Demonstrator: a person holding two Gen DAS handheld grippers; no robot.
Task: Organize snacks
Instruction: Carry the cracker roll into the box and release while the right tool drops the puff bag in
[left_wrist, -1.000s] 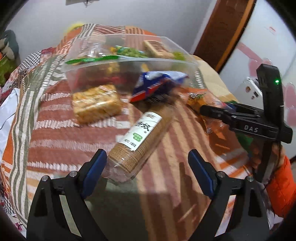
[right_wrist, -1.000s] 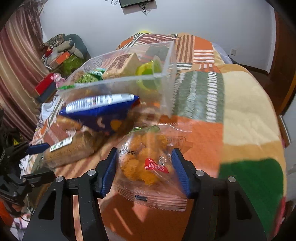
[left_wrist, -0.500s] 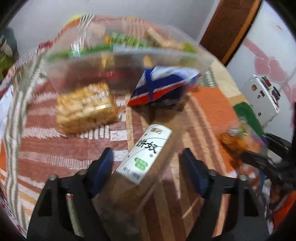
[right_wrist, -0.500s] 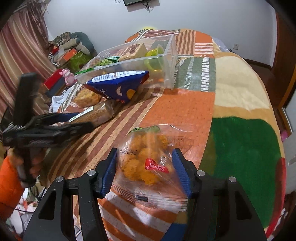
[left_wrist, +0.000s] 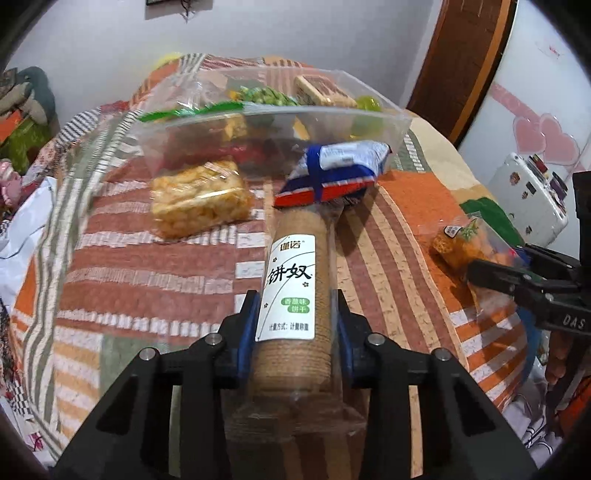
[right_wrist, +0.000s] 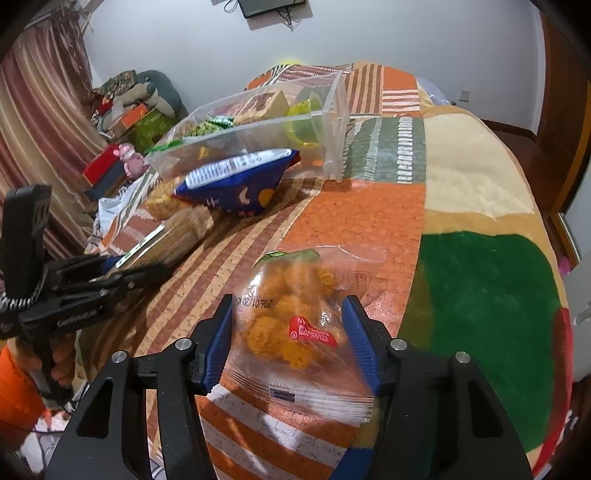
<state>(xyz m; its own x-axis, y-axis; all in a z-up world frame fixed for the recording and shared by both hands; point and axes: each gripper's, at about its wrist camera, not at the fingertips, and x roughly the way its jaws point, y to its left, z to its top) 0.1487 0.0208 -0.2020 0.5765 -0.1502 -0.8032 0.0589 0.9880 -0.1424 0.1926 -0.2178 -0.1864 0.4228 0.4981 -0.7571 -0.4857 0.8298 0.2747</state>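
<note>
My left gripper (left_wrist: 295, 328) is shut on a long roll of brown biscuits (left_wrist: 295, 280) with a white label. It lies along the patchwork bedspread, its far end under a blue snack bag (left_wrist: 332, 173). My right gripper (right_wrist: 291, 332) is shut on a clear bag of orange puffs (right_wrist: 295, 317), also seen in the left wrist view (left_wrist: 465, 243). A clear plastic bin (left_wrist: 266, 129) holding several snacks stands behind. A clear pack of yellow crackers (left_wrist: 201, 201) lies in front of the bin.
The bin (right_wrist: 258, 125) sits mid-bed, with the blue bag (right_wrist: 240, 181) in front of it. Boxes and toys (right_wrist: 122, 122) are piled on the floor at the left. A white appliance (left_wrist: 528, 199) stands beside the bed at the right.
My left gripper moved forward around the biscuit roll and closed on it. My right gripper pulled back from the bin with the puff bag in its grip.
</note>
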